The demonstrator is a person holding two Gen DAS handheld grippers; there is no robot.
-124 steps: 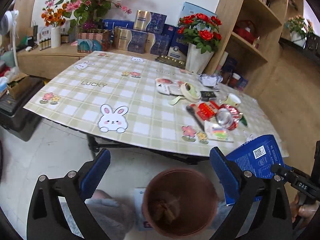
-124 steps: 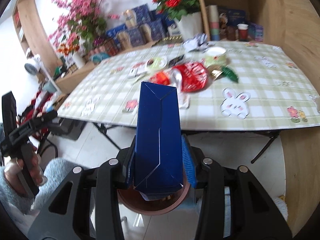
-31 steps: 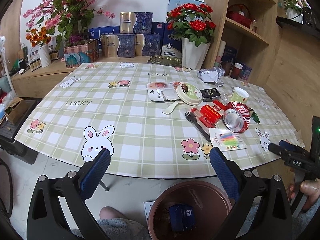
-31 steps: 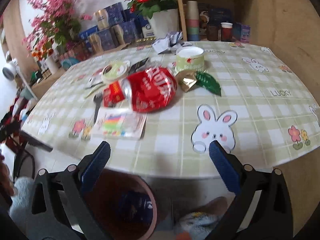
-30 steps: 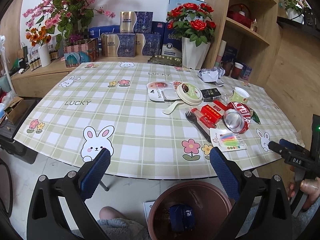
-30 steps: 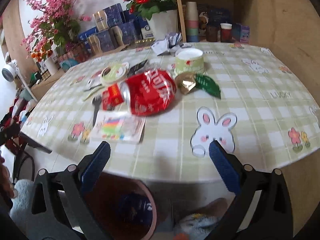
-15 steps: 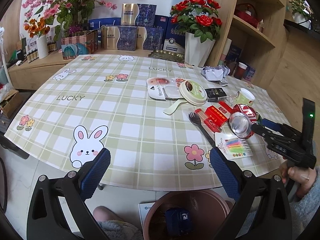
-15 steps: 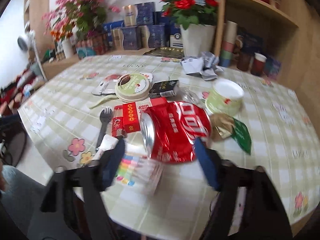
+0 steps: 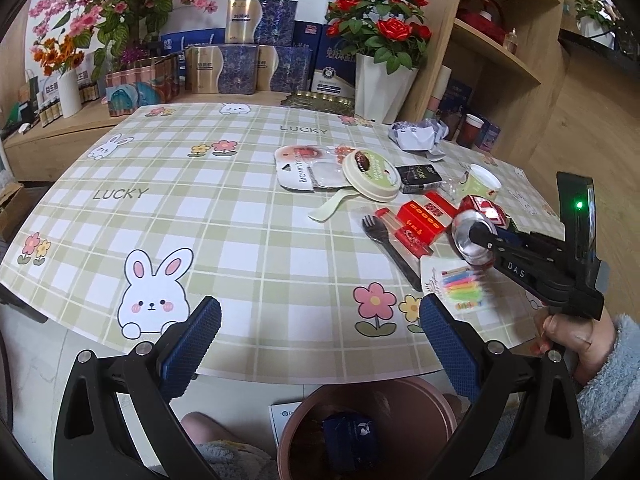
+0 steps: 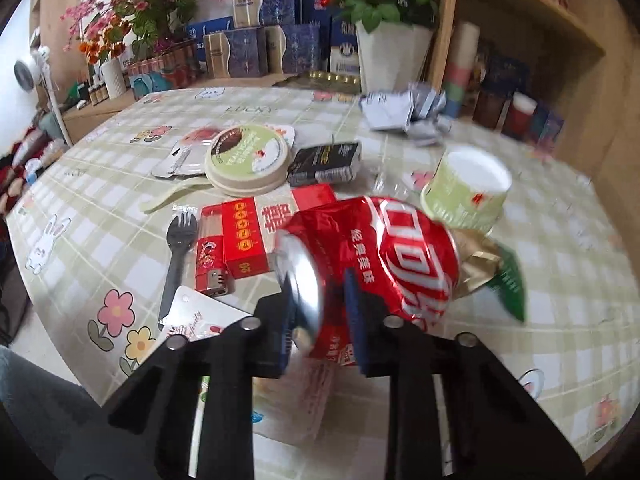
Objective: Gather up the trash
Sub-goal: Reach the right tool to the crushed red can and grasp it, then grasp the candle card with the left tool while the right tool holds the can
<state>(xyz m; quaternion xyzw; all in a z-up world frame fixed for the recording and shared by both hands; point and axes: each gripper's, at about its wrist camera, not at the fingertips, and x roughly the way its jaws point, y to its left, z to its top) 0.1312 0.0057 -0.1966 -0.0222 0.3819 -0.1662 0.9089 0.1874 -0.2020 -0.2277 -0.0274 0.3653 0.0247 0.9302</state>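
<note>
A crushed red soda can point(image 10: 372, 256) lies on the checked tablecloth point(image 9: 224, 216) among other trash. My right gripper point(image 10: 320, 312) has its two fingers closed around the can's silver end; it also shows in the left wrist view point(image 9: 484, 240) at the can point(image 9: 476, 224). My left gripper point(image 9: 320, 344) is open and empty, held in front of the table's near edge above a brown bin point(image 9: 404, 400). A blue carton point(image 9: 348, 440) lies inside the bin.
Around the can lie a red cigarette pack point(image 10: 244, 236), a lighter point(image 10: 210, 268), a black fork point(image 10: 176, 256), a candle card point(image 9: 456, 284), a green paper cup point(image 10: 468, 188), a round lid point(image 10: 248, 160), a black pack point(image 10: 326, 164), crumpled paper point(image 10: 400, 112). A vase of roses point(image 9: 380, 88) stands behind.
My right gripper moved from above the bin forward over the table and narrowed from wide open onto the red can. The left gripper rose slightly and stayed open.
</note>
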